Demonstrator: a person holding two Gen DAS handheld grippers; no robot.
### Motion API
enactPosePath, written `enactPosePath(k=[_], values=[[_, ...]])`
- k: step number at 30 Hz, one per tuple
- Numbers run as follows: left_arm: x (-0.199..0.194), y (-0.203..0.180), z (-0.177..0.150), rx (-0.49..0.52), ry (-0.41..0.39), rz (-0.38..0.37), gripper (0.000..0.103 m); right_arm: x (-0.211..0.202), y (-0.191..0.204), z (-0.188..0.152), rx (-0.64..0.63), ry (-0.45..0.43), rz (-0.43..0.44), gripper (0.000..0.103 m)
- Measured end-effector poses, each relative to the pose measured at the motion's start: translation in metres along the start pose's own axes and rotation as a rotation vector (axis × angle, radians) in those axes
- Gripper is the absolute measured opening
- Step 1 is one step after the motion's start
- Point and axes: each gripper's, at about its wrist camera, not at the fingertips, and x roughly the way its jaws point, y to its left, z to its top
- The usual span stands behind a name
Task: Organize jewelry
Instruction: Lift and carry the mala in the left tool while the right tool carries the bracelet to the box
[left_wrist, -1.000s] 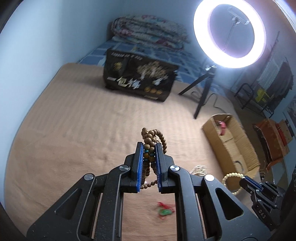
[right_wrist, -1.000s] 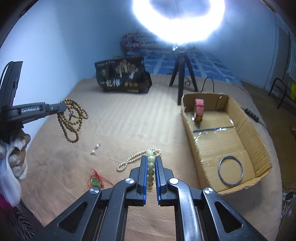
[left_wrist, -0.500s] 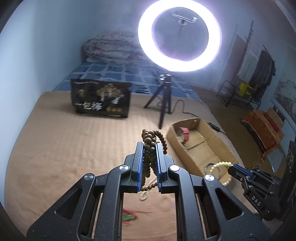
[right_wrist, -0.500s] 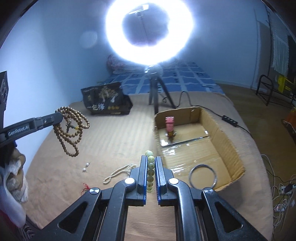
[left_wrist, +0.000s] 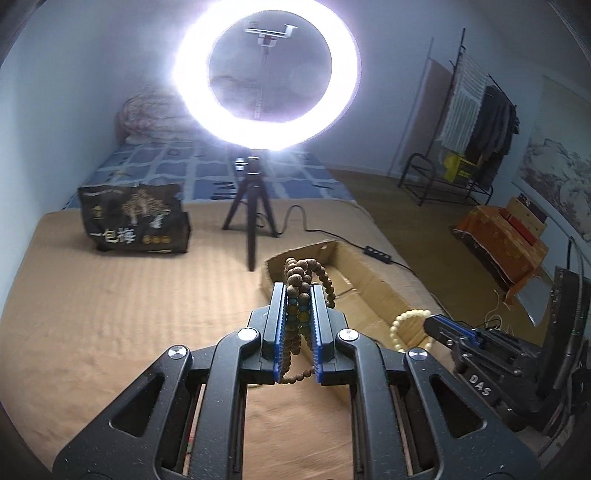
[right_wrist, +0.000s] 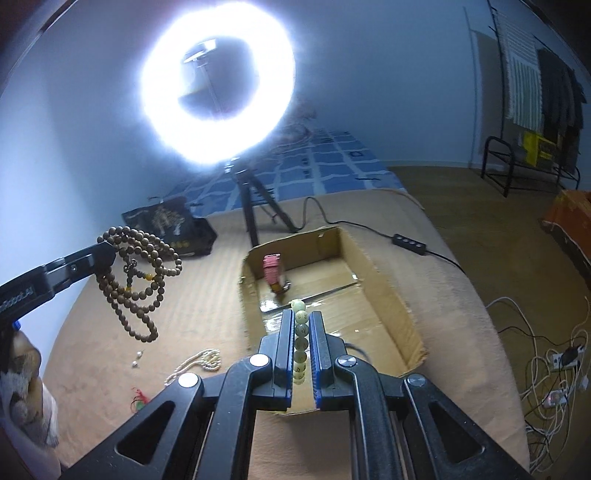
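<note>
My left gripper (left_wrist: 298, 291) is shut on a brown wooden bead necklace (left_wrist: 304, 275), held in the air left of the cardboard box (left_wrist: 373, 291); it also shows in the right wrist view (right_wrist: 136, 273), hanging in loops. My right gripper (right_wrist: 300, 321) is shut on a pale green bead bracelet (right_wrist: 301, 339), held above the near part of the box (right_wrist: 384, 291); the bracelet also shows in the left wrist view (left_wrist: 406, 325). A pink watch (right_wrist: 273, 271) stands in the box's far end.
A white pearl necklace (right_wrist: 201, 363), a red-cord green pendant (right_wrist: 139, 400) and small earrings (right_wrist: 137, 358) lie on the tan bed left of the box. A ring light on a tripod (right_wrist: 251, 206) and a black bag (right_wrist: 173, 229) stand behind. A cable (right_wrist: 406, 242) runs right.
Both grippers have risen and swung toward the box with their beads. The right gripper has moved from over the bed to above the box's near part.
</note>
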Motion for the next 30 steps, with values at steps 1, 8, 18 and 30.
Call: enactPosePath(k=[1, 8, 18, 30], values=[[0.003, -0.004, 0.001, 0.003, 0.000, -0.006, 0.010, 0.001, -0.004, 0.000, 0.006, -0.001, -0.005, 0.005], [0.021, -0.030, 0.007, 0.019, 0.003, -0.031, 0.010, 0.010, -0.022, 0.001, 0.032, 0.000, -0.025, 0.005], [0.055, -0.043, 0.012, 0.012, 0.029, -0.037, 0.010, 0.029, -0.036, -0.003, 0.047, 0.024, -0.044, 0.005], [0.102, -0.034, 0.007, -0.014, 0.098, -0.050, 0.010, 0.059, -0.050, -0.009, 0.074, 0.074, -0.059, 0.005]])
